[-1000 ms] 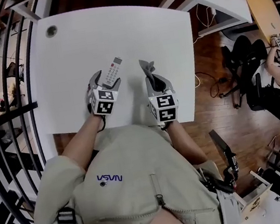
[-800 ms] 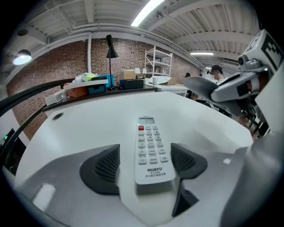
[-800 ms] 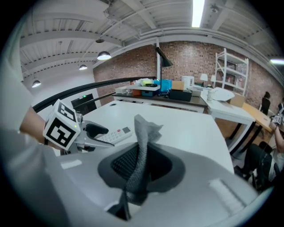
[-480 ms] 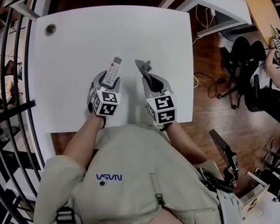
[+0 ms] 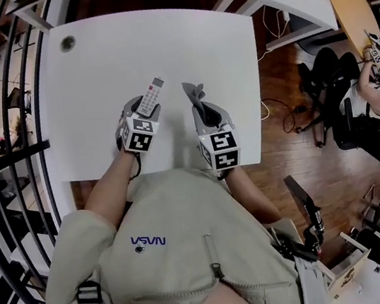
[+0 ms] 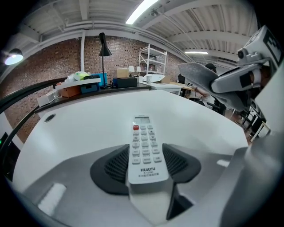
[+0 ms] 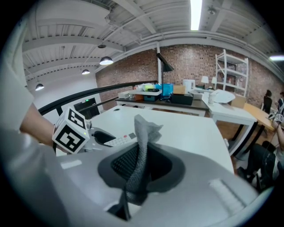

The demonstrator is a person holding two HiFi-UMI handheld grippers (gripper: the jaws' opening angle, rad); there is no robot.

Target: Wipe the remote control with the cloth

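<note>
My left gripper [image 6: 146, 163] has just been closing its jaws, and the remote control [image 6: 144, 146] sits between them. The two dark ribbed pads [image 6: 112, 166] press against its long sides at the near end, just around the brand name and the lowest rows of buttons. The remote lies face up, lengthwise along the jaws. Most of its body sticks out past the fingertips toward the far side of the white table [image 5: 159, 45], with the red button and the small display at the far end. I cannot tell whether that far end touches the tabletop or hangs just above it.

To the right, close beside it but apart from it, my right gripper [image 7: 140, 166] has its jaws drawn narrow on the grey cloth [image 7: 143, 142]. The cloth is pinched between the pads as a folded strip. It runs up through the gap and stands out beyond the fingertips in a crumpled peak, and a short tail hangs below the pads. In the head view both grippers sit over the near half of the table and point away from me, and the cloth's tip is level with the remote's far end without touching it.
</note>
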